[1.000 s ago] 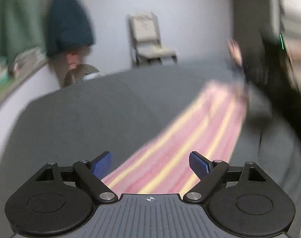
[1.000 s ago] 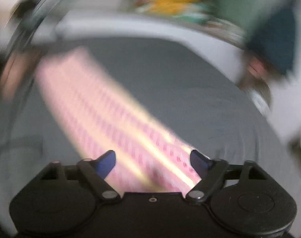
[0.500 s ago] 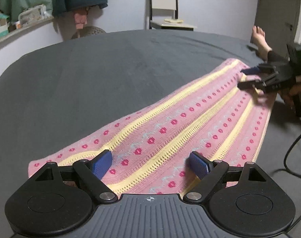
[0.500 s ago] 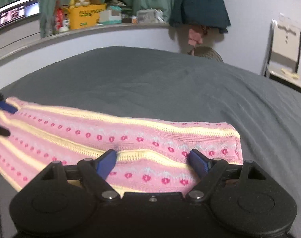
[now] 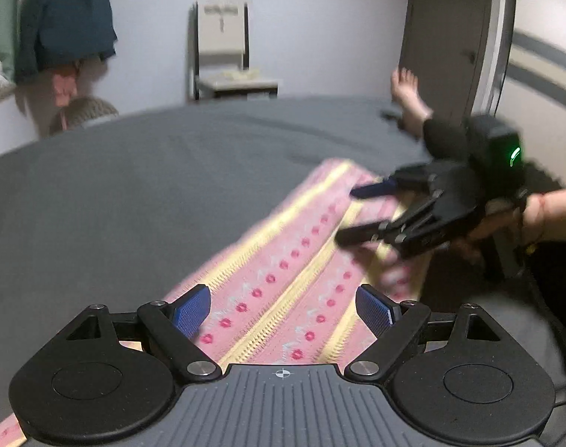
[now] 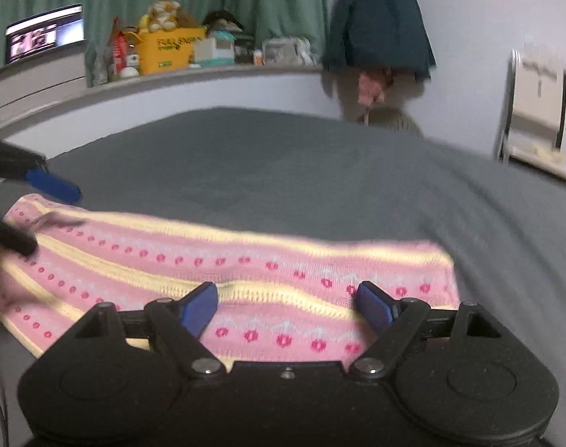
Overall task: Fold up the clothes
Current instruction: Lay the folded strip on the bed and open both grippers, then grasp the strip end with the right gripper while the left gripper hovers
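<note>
Your pink-and-yellow striped knit lies flat in a long band across the grey bedsheet, running from lower centre toward the right of the left-wrist frame, laid out ready for an end-to-end fold, I'd judge. Your left gripper tilts down over the near end, jaws spread, pinching nothing. Your right gripper does likewise at the opposite end, lower centre of its view, empty.
</note>
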A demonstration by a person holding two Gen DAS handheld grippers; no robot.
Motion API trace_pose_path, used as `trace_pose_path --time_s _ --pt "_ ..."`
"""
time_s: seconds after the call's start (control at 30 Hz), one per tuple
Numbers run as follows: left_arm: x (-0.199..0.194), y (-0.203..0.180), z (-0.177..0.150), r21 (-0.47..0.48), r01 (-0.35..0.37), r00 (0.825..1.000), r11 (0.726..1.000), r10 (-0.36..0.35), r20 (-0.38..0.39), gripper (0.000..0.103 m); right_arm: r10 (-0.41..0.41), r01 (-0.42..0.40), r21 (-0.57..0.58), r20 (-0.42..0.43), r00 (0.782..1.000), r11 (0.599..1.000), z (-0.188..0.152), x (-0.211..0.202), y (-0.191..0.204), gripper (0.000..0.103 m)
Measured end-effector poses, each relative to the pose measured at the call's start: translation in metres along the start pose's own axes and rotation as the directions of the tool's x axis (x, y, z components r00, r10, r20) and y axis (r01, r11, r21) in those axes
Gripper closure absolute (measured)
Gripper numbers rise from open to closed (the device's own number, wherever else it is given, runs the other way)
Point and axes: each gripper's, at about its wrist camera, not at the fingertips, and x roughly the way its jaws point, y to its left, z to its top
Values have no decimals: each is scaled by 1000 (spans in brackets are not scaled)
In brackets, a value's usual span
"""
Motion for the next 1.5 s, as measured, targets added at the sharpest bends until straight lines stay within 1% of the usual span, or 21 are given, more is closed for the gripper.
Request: trace_pose_path --time_s 0.1,0.13,0.17,0.2,0.27,0.33,0.4,0.47,0.5,0.57,0.7,0.83,0.93,1.07,1.1,1.17,1.2,1.23,1.33,1.43,1.5 --pt "30 3 -4 -18 -68 995 998 66 -72 17 11 -11 5 1 1000 1000 -2 0 1 14" --pt "33 4 -6 -13 -70 995 997 69 -77 16 13 -13 -3 -2 1000 1000 -3 0 2 13" --pt "36 5 -8 -8 -72 994 997 71 -82 10 15 -15 -12 -6 1000 1000 -4 0 3 12" --pt "39 6 -10 -3 -74 994 997 73 -86 10 16 -16 -14 -7 1000 1000 -4 0 4 11" --pt "37 5 -9 -19 -76 995 997 74 -71 10 19 -19 -16 -7 1000 1000 -5 -1 4 11" --pt "30 0 -5 -37 -74 997 997 73 -26 10 22 -22 12 1 1000 1000 -2 -5 1 11" --pt "27 -8 0 -3 -39 999 999 39 28 10 18 -20 54 30 999 998 2 -14 -5 11" --pt "33 -19 5 32 -13 999 999 12 47 10 9 -15 98 64 998 995 5 -24 -12 11" --pt "39 -22 7 29 -11 1000 1000 10 27 10 -2 -8 120 80 997 993 6 -28 -17 11" --pt "54 -20 8 -4 -38 997 999 37 -72 10 -23 7 174 90 996 985 7 -34 -29 11" --pt "51 -21 4 -1 -63 996 998 63 -69 9 -59 35 253 87 994 967 5 -40 -49 11" --pt "29 -34 4 -3 -49 995 999 49 -91 9 -98 68 294 85 992 953 3 -48 -63 11" --pt "25 -42 -4 46 -27 985 999 34 -166 9 -92 65 306 75 993 950 4 -45 -66 11" --pt "13 -50 -5 84 19 988 996 -6 -151 9 -111 94 295 44 993 951 1 -42 -65 11" --pt "9 -50 -3 73 48 989 996 -37 -145 9 -113 96 303 38 993 948 0 -45 -65 11" --pt "9 -50 -3 25 111 978 994 -104 -180 9 -105 91 328 25 994 940 -3 -54 -68 11" --pt "15 -50 -6 -14 140 960 990 -139 -244 9 -90 78 347 20 996 935 -4 -58 -70 11" --pt "16 -51 -11 -29 150 954 988 -153 -259 9 -80 69 366 13 997 928 -5 -62 -71 11" --pt "6 -56 -15 36 165 961 986 -152 -233 9 -85 87 426 -23 996 901 -10 -74 -70 11" --pt "-6 -53 -4 -14 230 955 973 -228 -192 9 -93 126 503 -89 992 855 -17 -84 -67 11" --pt "-18 -52 5 32 205 962 978 -195 -191 9 -84 138 542 -124 989 829 -25 -88 -65 12"
